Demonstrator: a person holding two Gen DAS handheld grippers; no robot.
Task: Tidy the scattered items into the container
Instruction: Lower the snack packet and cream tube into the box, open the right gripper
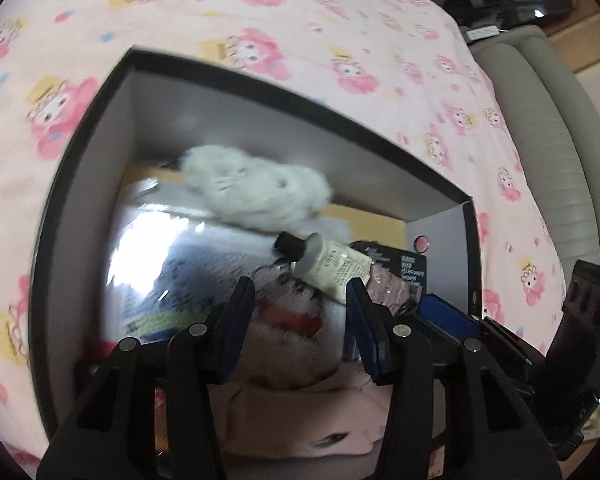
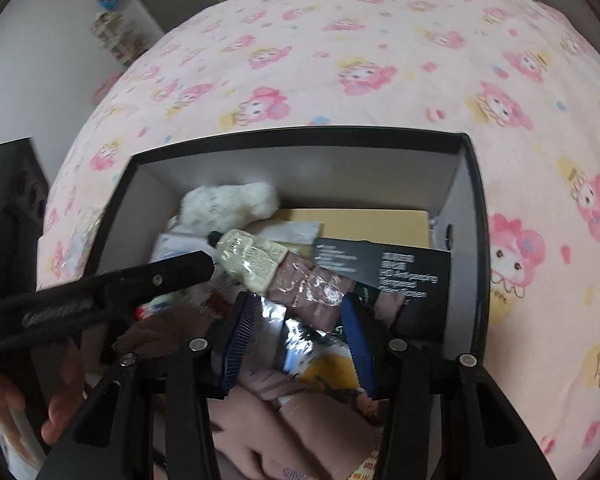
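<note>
While both jaws hang apart (empty) | box (image 2: 476, 184) crowded: tube (image 2: 252, 260), fluffy toy (image 2: 228, 204).

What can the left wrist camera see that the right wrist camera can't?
Only the left wrist view shows the beige padded edge beside the bed. Only the right wrist view shows a hand and a shelf by the wall. Both show the black box, the white fluffy toy, the cream tube and the pink blanket.
</note>
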